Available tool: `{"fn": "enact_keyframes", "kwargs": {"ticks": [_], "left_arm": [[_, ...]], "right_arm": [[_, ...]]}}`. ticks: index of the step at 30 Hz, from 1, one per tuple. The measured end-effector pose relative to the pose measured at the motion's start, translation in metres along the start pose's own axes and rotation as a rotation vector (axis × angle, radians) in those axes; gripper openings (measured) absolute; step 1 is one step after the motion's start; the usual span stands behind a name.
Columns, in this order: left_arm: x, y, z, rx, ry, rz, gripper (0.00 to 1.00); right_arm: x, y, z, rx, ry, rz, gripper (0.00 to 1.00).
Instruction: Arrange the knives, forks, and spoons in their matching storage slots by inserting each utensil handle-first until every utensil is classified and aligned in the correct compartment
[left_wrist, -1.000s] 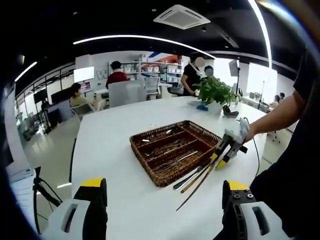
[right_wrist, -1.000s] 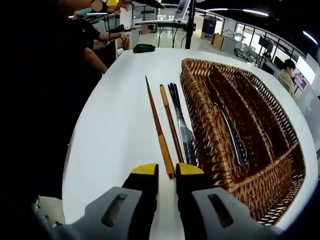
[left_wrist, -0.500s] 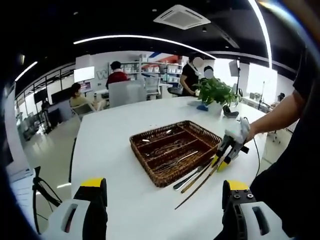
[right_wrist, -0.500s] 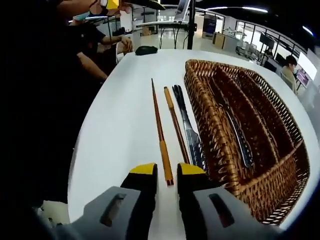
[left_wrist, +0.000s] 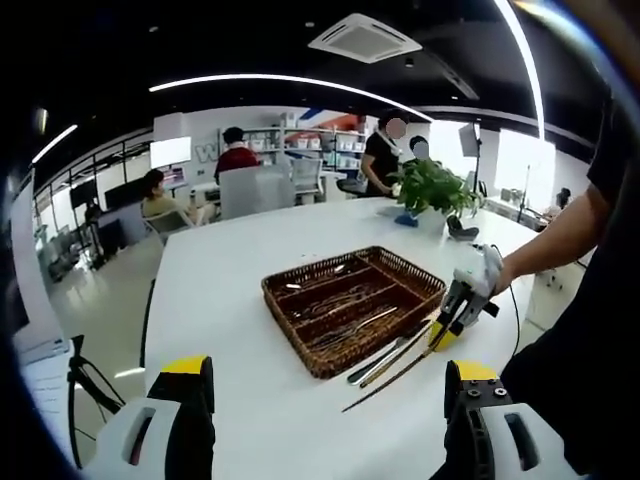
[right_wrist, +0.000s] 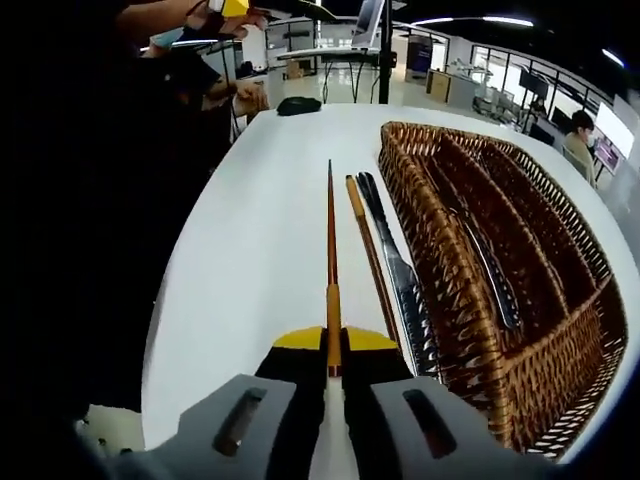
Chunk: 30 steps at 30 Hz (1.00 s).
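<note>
A brown wicker cutlery basket (left_wrist: 352, 300) with long compartments sits mid-table and holds several metal utensils (right_wrist: 492, 272). Beside its near wall lie a brown chopstick (right_wrist: 371, 255) and a metal knife (right_wrist: 400, 275). My right gripper (right_wrist: 332, 345) is shut on the orange-tipped end of a second chopstick (right_wrist: 331, 240), which points straight away from it; from the left gripper view that gripper (left_wrist: 455, 318) holds the chopstick (left_wrist: 385, 382) out over the table. My left gripper (left_wrist: 325, 378) hangs well back from the basket, jaws wide open and empty.
The round white table (left_wrist: 220, 290) has bare surface left of the basket. A potted plant (left_wrist: 432, 185) and small items stand at its far side. A black object (right_wrist: 297, 102) lies near the table edge. People sit and stand beyond. A person's arm (left_wrist: 555, 235) reaches in.
The right gripper's jaws, slightly apart around the chopstick's end before, have shut on it. That chopstick has swung away from the other one and now lines up with the gripper.
</note>
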<state>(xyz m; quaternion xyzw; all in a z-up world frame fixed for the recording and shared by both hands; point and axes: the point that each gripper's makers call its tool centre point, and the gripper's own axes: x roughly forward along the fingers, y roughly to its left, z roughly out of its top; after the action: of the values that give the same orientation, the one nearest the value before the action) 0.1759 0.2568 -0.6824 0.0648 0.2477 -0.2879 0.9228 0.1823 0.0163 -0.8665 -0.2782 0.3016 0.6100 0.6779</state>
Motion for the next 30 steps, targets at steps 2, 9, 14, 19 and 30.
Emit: {"fn": "enact_keyframes", "kwargs": {"ticks": [2,9,14,19,30], "left_arm": [[0.001,-0.003,0.001,0.0,-0.005,-0.002,1.0],[0.002,-0.007,0.004,0.004,-0.006,-0.003,1.0],[0.004,-0.01,0.007,0.008,-0.012,-0.01,1.0],[0.006,-0.014,0.008,0.012,-0.011,-0.016,1.0],[0.007,-0.015,0.011,0.016,-0.019,-0.021,1.0]], "right_arm": [[-0.002,0.011,-0.003,0.017,0.012,0.027,0.02],[-0.014,0.019,-0.002,0.103,0.003,0.036,0.01],[-0.023,0.016,0.014,0.168,-0.053,0.007,0.01],[-0.031,0.015,0.031,0.18,-0.088,-0.007,0.01],[-0.059,0.0,0.075,0.18,-0.204,-0.077,0.01]]}}
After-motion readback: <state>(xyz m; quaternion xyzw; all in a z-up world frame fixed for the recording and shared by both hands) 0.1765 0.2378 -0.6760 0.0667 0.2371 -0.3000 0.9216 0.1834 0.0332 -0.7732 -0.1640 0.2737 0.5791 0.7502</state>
